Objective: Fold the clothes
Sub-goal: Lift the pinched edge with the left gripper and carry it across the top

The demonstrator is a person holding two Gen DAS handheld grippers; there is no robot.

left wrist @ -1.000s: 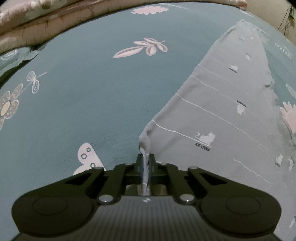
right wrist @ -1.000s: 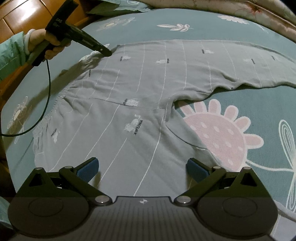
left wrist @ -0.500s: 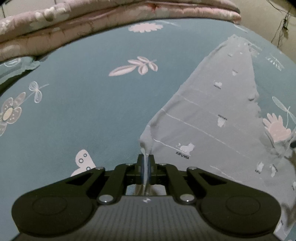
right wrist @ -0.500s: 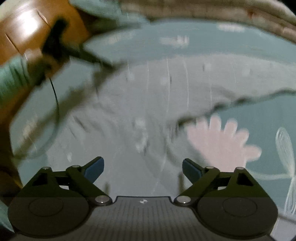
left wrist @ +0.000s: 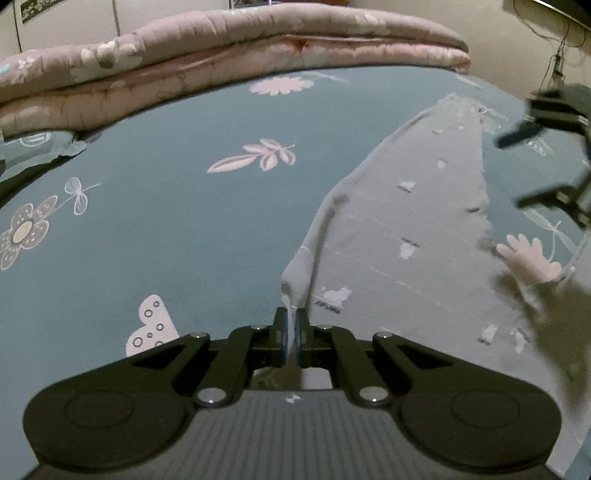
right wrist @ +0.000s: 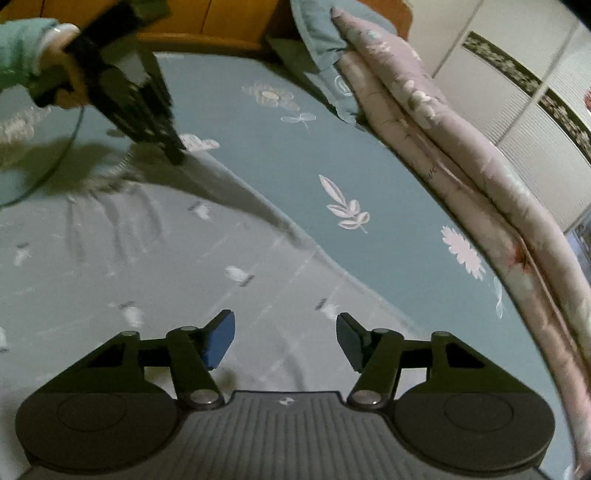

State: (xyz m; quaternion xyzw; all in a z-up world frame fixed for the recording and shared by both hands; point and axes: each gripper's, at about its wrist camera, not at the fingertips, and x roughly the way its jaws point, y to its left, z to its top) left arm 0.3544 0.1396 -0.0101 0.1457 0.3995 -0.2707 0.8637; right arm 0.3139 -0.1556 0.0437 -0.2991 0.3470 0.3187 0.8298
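Note:
A grey garment [left wrist: 406,229] with thin white stripes and small cat prints lies spread on the bed. My left gripper [left wrist: 290,325] is shut on one corner of it, and the cloth rises in a taut ridge to the jaws. In the right wrist view that same left gripper [right wrist: 173,155] pinches the corner at the upper left, held by a hand [right wrist: 55,48] in a green sleeve. My right gripper [right wrist: 284,332] hovers above the garment [right wrist: 147,266]. Its jaws are closing with nothing between the blue pads [right wrist: 221,339]. It also shows blurred as the right gripper [left wrist: 511,172].
The teal bedsheet [left wrist: 147,221] with flower prints surrounds the garment. A folded pink quilt [left wrist: 221,55] runs along the far side, also seen as the quilt [right wrist: 480,177], with a teal pillow [right wrist: 325,55] beside it. A wooden headboard [right wrist: 221,22] and a thin cable [right wrist: 55,166] are at the upper left.
My left gripper has lifted the garment's corner slightly. My right gripper has rolled, risen off the garment's lower part, and its jaws have narrowed. It now shows in the left wrist view.

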